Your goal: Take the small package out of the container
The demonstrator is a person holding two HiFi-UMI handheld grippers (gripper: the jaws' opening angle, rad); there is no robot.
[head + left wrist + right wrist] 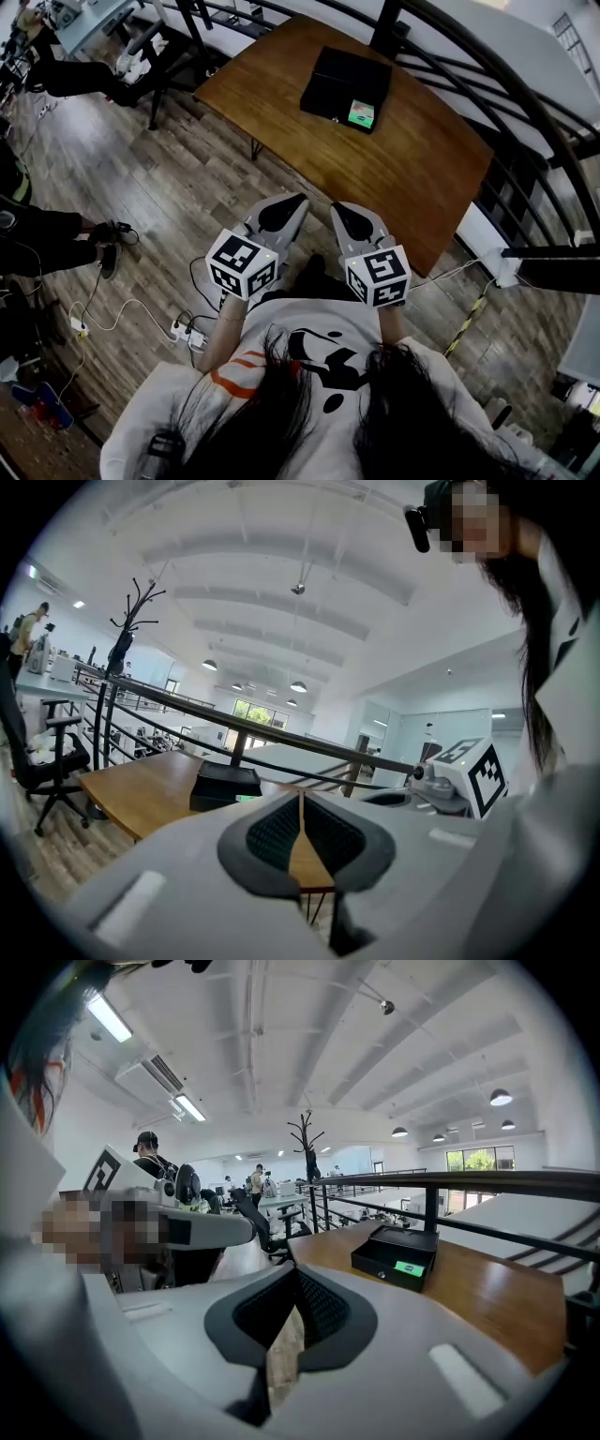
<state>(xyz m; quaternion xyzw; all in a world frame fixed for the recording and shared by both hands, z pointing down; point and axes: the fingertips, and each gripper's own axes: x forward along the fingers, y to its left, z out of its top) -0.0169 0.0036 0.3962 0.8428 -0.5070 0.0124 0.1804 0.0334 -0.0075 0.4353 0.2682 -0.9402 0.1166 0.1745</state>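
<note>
A black open container (345,86) sits on the far part of the wooden table (422,178), with a small green package (361,114) in its near right corner. Both grippers are held close to the body, well short of the table. The left gripper (286,208) and right gripper (349,217) point toward the table, jaws shut on nothing. In the left gripper view the pads (272,832) meet, and the container (225,785) lies far ahead. The right gripper view shows its pads (323,1307) closed, with the container (398,1255) and package (410,1267) ahead to the right.
A dark metal railing (525,103) curves behind the table. An office chair (150,56) stands at the far left. Seated people's legs (47,239) are at the left edge. Cables and a power strip (187,333) lie on the wood floor.
</note>
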